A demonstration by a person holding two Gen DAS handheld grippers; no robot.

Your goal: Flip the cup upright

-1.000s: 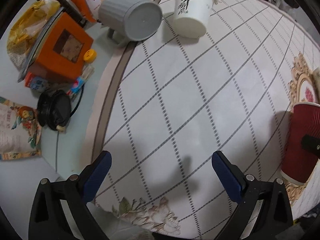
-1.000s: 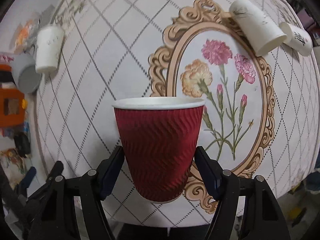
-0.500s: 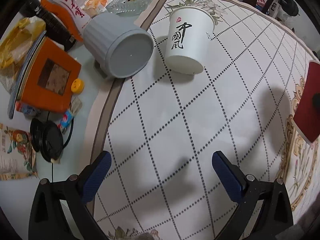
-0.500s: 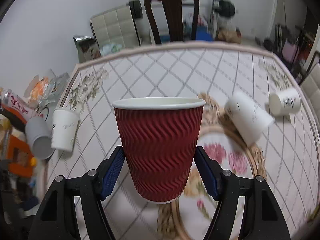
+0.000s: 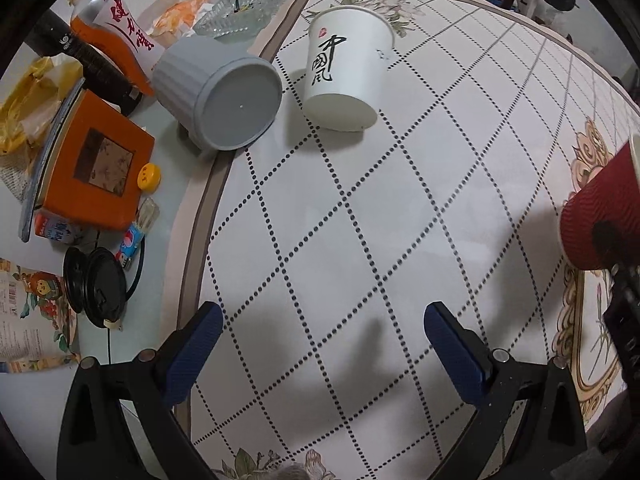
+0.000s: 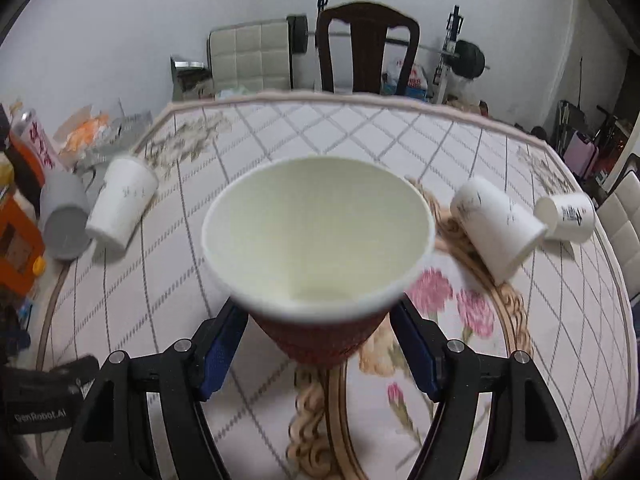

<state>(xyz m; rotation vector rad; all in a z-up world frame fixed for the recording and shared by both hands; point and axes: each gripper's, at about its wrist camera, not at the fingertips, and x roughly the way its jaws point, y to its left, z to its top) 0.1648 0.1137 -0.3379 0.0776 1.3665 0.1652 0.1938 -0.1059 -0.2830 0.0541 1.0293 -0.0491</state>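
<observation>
My right gripper [image 6: 320, 344] is shut on a red ribbed paper cup [image 6: 320, 344], held above the table with its white mouth tipped toward the camera. The same red cup [image 5: 600, 220] shows at the right edge of the left wrist view. My left gripper [image 5: 320, 344] is open and empty above the patterned tablecloth. A white paper cup with black characters [image 5: 344, 76] and a grey ribbed cup [image 5: 224, 100] lie on their sides ahead of it.
Two more white cups [image 6: 500, 228] [image 6: 568, 216] lie tipped over at the right. Clutter sits off the cloth at the left: an orange box [image 5: 92, 168], a black lid [image 5: 96, 288], a glass ashtray [image 5: 240, 12], packets. A dark chair [image 6: 368, 48] stands behind the table.
My right gripper has tilted the red cup so its mouth now faces the camera, and the view has swung up from the table. The left gripper has drifted slightly toward the lying cups.
</observation>
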